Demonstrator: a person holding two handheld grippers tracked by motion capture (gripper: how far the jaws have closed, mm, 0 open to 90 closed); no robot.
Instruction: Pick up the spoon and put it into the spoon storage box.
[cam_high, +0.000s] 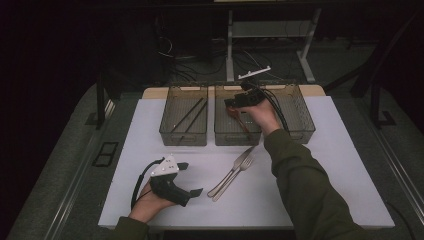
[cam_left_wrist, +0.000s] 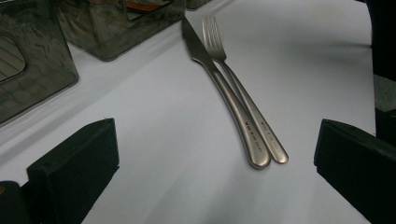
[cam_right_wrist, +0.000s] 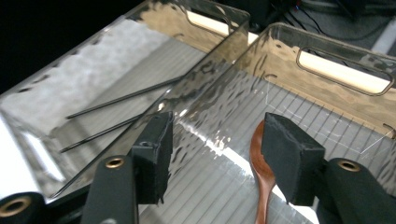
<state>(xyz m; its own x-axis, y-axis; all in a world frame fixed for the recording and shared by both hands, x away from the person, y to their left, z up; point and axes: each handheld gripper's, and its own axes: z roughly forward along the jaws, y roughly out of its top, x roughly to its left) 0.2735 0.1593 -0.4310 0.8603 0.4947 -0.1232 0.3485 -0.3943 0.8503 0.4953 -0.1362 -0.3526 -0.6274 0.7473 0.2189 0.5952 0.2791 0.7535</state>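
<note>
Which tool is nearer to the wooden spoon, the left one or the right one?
The right. The right tool hangs over the middle bin, jaws open just above the wooden spoon. The left tool rests near the table's front edge, far from it.

The high view is looking forward and down from above the person's side, taking in the whole white table (cam_high: 320, 165) from well back. The left gripper view is riding low and close over the table, facing between its own black jaws toward the knife (cam_left_wrist: 219, 88) and fork (cam_left_wrist: 238, 93) just ahead. The right gripper view is pointing steeply down, very near, into the middle bin (cam_right_wrist: 327, 70), where a wooden spoon (cam_right_wrist: 261, 172) is lying between its jaws. The high view is sharing the cutlery and the bins with both.
</note>
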